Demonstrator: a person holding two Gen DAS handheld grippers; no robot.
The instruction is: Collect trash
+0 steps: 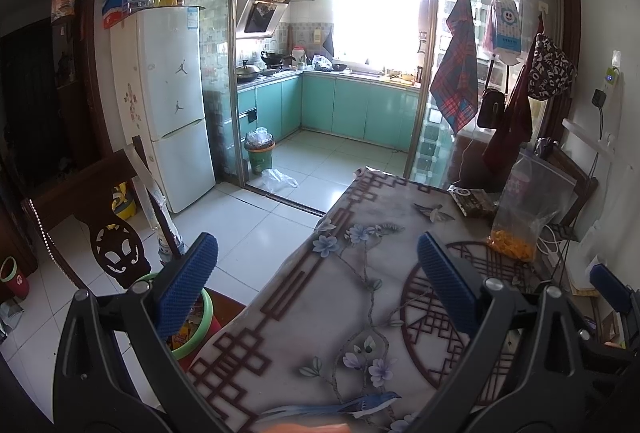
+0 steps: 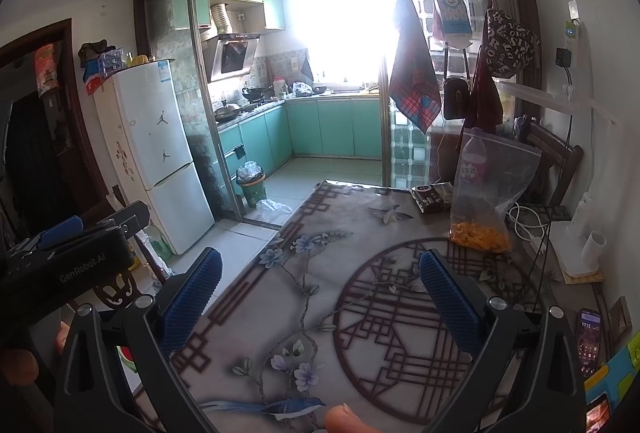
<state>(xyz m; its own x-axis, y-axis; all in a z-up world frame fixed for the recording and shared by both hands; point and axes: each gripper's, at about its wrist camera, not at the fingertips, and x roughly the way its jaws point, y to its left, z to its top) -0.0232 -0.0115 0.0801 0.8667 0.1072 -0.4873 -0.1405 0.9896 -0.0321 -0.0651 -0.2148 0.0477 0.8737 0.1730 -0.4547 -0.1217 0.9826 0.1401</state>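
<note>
So far nothing is gripped: the left hand-held gripper (image 1: 318, 283) and the right hand-held gripper (image 2: 320, 291) both hover over the surface (image 2: 360, 233) with their blue pads spread wide and nothing between them.

The likeliest trash sits ahead and to the right of both: a dark snack wrapper (image 2: 432, 198) lying flat near the far edge, and just beside it a clear plastic bag (image 2: 486, 193) standing slumped with orange pieces in its bottom. A bottle (image 2: 474, 157) shows through or behind the bag; I cannot tell which. Below and left of the left hand-held gripper stands a green-rimmed bin (image 1: 200, 329) on the floor, tight against the surface's edge.

Risks, as I judge them:
- The bag looks unsealed and floppy; pinching it low or tipping it could spill the orange pieces.
- White cables (image 2: 528, 221) lie right of the bag, so a wide reach may snag them.
- The phone (image 2: 588, 337) at the right hand-held gripper's right could be knocked.
- The flat wrapper may slip from the pads.
</note>
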